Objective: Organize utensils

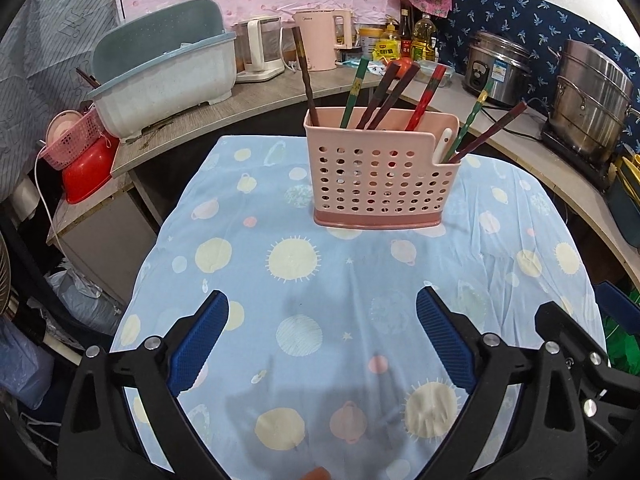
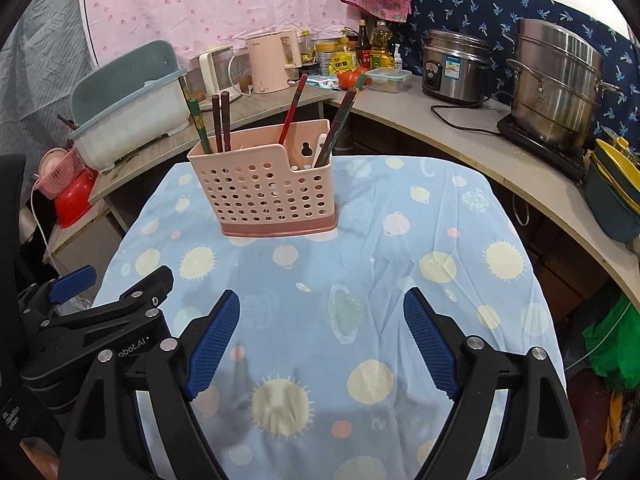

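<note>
LEFT WRIST VIEW
Left gripper [image 1: 322,312]: jaws spread wide, nothing between them; they hang over bare cloth.
Utensil holder [image 1: 380,184]: pink perforated caddy, upright, straight ahead of the jaws and well apart from them, a little to their right.
Chopsticks [image 1: 390,94]: most stand tilted in the tall compartment; two more lean out of the low compartment at the right end, beside a white handle [image 1: 445,142].
Task state (judgement): no loose utensil shows on the table [image 1: 248,264]; sorting looks near complete or awaiting the next item.
Step advice (judgement): if a stick needs regrouping, come in from above, close on its upper shaft clear of the neighbours, and lift along its lean so the light caddy is not tipped.

RIGHT WRIST VIEW
Right gripper [image 2: 322,308]: jaws wide apart, holding nothing, over the cloth.
Left gripper body: visible just left of the right jaws, low over the table edge.
Utensil holder: ahead and left of the jaws, well apart.
Surroundings: dish drainer [image 2: 128,120] far left beyond the holder; pink kettle [image 2: 272,62] behind it; rice cooker [image 2: 454,68] and steel steamer pot [image 2: 556,92] far right on the counter.
Obstructions (judgement): the path to the holder is clear; the real risks are the crossed, leaning sticks fouling a jaw and the two grippers crowding each other.
</note>
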`<state>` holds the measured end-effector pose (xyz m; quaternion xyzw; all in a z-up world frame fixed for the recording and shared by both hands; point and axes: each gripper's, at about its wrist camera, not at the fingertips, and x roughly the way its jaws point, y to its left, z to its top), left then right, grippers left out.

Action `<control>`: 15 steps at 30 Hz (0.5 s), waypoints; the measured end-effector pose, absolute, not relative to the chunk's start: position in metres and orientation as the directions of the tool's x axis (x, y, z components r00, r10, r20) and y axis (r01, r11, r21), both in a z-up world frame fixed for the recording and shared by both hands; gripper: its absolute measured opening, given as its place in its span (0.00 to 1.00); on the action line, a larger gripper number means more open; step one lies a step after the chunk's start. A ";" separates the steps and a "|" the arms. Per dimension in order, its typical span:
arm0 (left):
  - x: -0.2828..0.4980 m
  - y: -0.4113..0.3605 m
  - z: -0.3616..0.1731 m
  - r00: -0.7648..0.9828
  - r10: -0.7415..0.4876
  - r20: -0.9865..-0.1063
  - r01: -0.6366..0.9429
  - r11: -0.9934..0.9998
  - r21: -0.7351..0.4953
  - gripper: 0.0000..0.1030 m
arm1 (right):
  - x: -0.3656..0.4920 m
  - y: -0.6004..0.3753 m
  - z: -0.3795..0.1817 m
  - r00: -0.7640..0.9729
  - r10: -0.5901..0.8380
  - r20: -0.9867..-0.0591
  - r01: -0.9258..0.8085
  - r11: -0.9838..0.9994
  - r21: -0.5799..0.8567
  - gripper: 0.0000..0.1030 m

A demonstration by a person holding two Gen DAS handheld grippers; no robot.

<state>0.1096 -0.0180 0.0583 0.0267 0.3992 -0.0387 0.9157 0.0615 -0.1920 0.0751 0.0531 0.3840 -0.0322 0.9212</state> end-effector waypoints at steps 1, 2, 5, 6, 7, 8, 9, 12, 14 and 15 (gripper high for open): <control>0.110 -0.017 0.058 0.677 -0.052 -0.734 0.092 0.996 0.014 0.88 | 0.061 -0.192 0.075 0.701 -0.021 -0.712 0.104 0.992 0.073 0.82; 0.110 -0.017 0.058 0.675 -0.054 -0.736 0.092 0.996 0.012 0.88 | 0.061 -0.193 0.075 0.702 -0.018 -0.712 0.104 0.992 0.078 0.82; 0.110 -0.016 0.059 0.679 -0.048 -0.733 0.089 0.996 0.016 0.88 | 0.062 -0.195 0.075 0.699 -0.018 -0.715 0.111 0.990 0.084 0.84; 0.110 -0.016 0.059 0.681 -0.046 -0.731 0.088 0.996 0.020 0.88 | 0.062 -0.195 0.075 0.700 -0.022 -0.714 0.115 0.990 0.083 0.87; 0.111 -0.016 0.059 0.683 -0.040 -0.730 0.084 0.996 0.024 0.88 | 0.062 -0.196 0.075 0.704 -0.025 -0.710 0.118 0.990 0.083 0.91; 0.111 -0.015 0.060 0.686 -0.035 -0.727 0.079 0.996 0.027 0.89 | 0.061 -0.196 0.076 0.707 -0.028 -0.707 0.122 0.989 0.083 0.95; 0.111 -0.015 0.060 0.686 -0.039 -0.727 0.083 0.996 0.026 0.90 | 0.060 -0.196 0.076 0.710 -0.028 -0.703 0.122 0.989 0.085 0.95; 0.111 -0.014 0.060 0.688 -0.033 -0.725 0.080 0.996 0.031 0.90 | 0.060 -0.196 0.076 0.711 -0.026 -0.703 0.121 0.989 0.086 0.94; 0.112 -0.014 0.060 0.684 -0.035 -0.728 0.081 0.996 0.029 0.91 | 0.060 -0.195 0.076 0.711 -0.029 -0.703 0.121 0.989 0.082 0.94; 0.112 -0.014 0.060 0.685 -0.035 -0.728 0.081 0.996 0.028 0.91 | 0.060 -0.195 0.076 0.711 -0.027 -0.703 0.121 0.989 0.085 0.94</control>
